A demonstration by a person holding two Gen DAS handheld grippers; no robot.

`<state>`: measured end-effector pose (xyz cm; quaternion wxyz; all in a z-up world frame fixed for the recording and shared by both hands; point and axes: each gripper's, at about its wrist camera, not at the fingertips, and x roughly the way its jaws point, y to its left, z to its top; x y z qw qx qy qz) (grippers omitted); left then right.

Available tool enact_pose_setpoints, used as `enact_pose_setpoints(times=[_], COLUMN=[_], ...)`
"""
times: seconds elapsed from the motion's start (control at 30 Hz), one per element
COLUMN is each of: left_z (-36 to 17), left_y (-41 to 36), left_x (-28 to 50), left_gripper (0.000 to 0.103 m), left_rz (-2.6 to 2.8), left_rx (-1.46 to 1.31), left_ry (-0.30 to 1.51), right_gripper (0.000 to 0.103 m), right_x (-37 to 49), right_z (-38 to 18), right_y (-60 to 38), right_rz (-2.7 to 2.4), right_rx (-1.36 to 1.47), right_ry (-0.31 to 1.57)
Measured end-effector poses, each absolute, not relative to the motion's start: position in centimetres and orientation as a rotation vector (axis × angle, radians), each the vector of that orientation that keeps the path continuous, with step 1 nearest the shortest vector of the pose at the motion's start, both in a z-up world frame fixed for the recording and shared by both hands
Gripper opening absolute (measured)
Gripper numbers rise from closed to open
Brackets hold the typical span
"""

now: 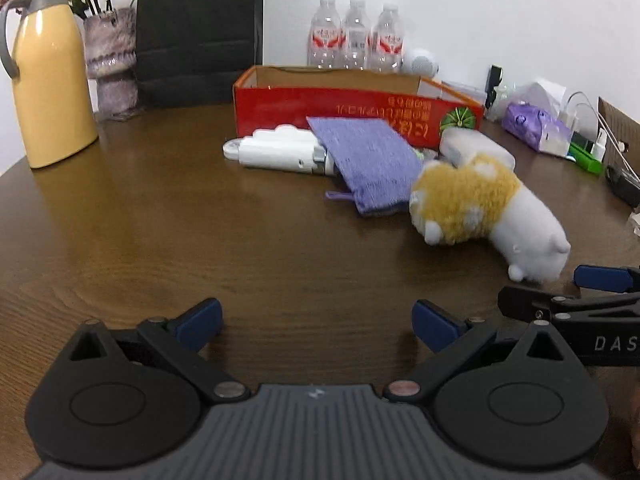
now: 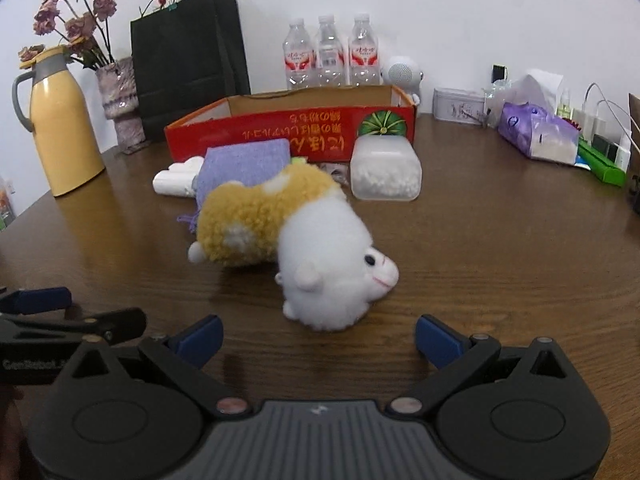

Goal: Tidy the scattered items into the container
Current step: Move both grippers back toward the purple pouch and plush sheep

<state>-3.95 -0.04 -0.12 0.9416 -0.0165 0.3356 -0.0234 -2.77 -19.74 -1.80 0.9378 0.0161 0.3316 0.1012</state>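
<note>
A: What are your tongs doing?

B: My left tongs [image 1: 317, 325] are spread wide over bare tabletop [image 1: 140, 220], holding nothing. My right tongs [image 2: 319, 336] are just as wide and empty, with the plush toy [image 2: 304, 248] lying on its side just beyond their tips.

A: And the other scattered things?

B: A purple cloth [image 2: 246, 166] lies behind the toy, draped partly over a white device [image 2: 176, 180]. To the right of those sits a clear tub of white bits [image 2: 386, 174], right against the red box [image 2: 288, 136].

A: The box is the container?

B: Yes, open-topped, at the far side of the tabletop, behind all the items. I cannot see its floor from here. Three water bottles [image 2: 330, 54] stand behind it; a yellow jug [image 2: 60, 120] is off to the left.
</note>
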Motion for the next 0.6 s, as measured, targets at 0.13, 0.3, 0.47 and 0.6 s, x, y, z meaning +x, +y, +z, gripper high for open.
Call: enact_pose_setpoints(times=[0.13, 0.3, 0.47, 0.6], left_z=[-0.3, -0.3, -0.3, -0.2], left_y=[-0.4, -0.3, -0.3, -0.2], left_x=[-3.5, -3.6, -3.6, -3.8], left_gripper=[0.103, 0.103, 0.103, 0.103], left_rz=[-0.020, -0.002, -0.003, -0.011], left_rx=[0.011, 0.008, 0.011, 0.011], left_ry=[0.700, 0.701, 0.702, 0.702], right_gripper=[0.103, 0.103, 0.103, 0.103], right_x=[-2.3, -2.0, -1.9, -1.9], right_z=[-2.0, -2.0, -2.0, -2.0], right_y=[-19.0, -18.6, -18.5, -18.5], right_rz=[0.212, 0.206, 0.205, 0.205], right_rx=[-0.012, -0.037, -0.041, -0.041], right_ry=[0.691, 0.700, 0.701, 0.702])
